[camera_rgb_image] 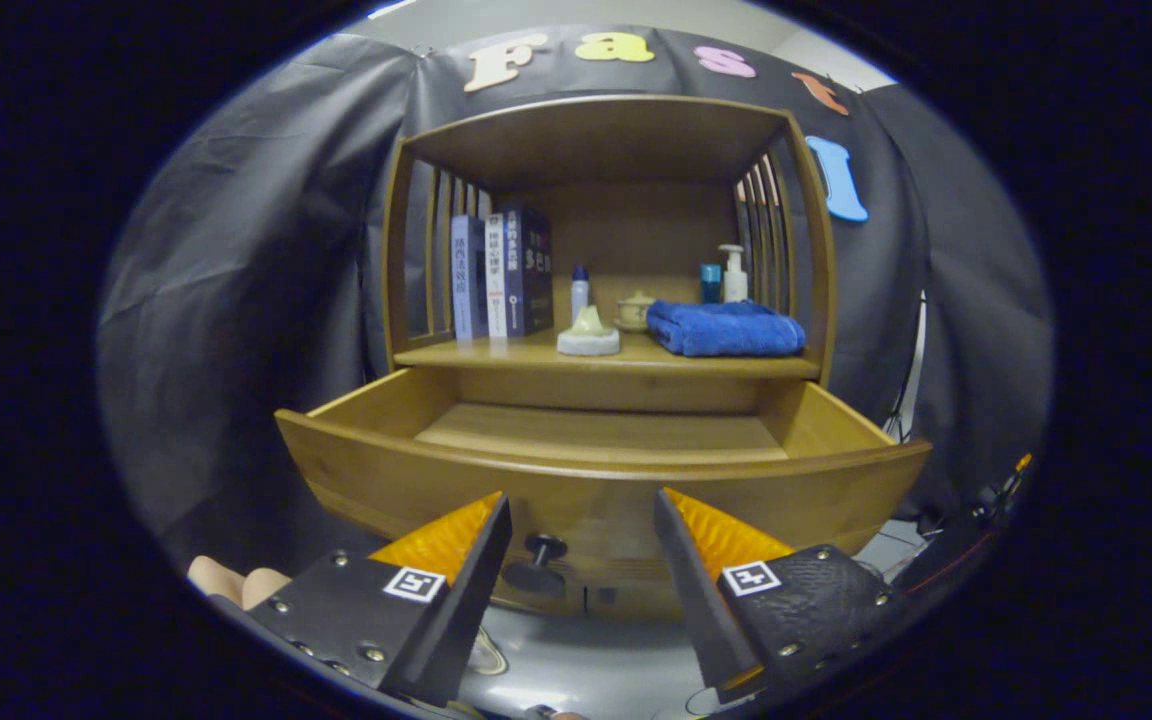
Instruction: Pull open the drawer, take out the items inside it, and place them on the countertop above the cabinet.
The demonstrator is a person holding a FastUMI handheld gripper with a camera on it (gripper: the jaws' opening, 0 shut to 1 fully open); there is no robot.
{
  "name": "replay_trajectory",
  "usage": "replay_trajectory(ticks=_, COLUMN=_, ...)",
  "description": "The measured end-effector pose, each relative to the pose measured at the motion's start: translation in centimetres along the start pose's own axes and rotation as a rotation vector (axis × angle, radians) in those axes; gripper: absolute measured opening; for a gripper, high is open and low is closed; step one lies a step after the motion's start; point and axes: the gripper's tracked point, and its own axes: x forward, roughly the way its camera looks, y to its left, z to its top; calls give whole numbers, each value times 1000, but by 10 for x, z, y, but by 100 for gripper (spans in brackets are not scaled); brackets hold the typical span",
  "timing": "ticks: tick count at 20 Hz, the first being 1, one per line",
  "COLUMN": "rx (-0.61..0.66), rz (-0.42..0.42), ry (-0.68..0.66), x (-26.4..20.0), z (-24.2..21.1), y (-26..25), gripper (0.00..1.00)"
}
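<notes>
My tool [583, 520] hangs with fingers apart, gripping nothing, knob [539, 556] between them. The drawer [596, 470] stands open; visible floor bare. Reaching in blind, I might strike its front.

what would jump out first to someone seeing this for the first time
The wooden drawer comes first: pulled wide open just beyond the fingers, and the part of its floor that shows is bare. The hand-held gripper sits open in front of it, with the dark drawer knob in the gap between the fingers, untouched. Next comes the blue folded towel on the countertop above, with upright books on the other side.
</notes>
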Motion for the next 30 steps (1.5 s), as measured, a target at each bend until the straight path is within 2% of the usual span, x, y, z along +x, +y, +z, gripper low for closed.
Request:
replay_trajectory(ticks=3, rx=23, rz=-27, ry=35, x=5, z=-6, y=-7, gripper=86)
replay_trajectory(ticks=19, rx=-43, rz=-160, ry=-3, x=22, z=4, y=-13, gripper=85)
replay_trajectory(ticks=30, rx=-17, rz=-173, ry=-15, x=72, z=18, y=-16, gripper=86)
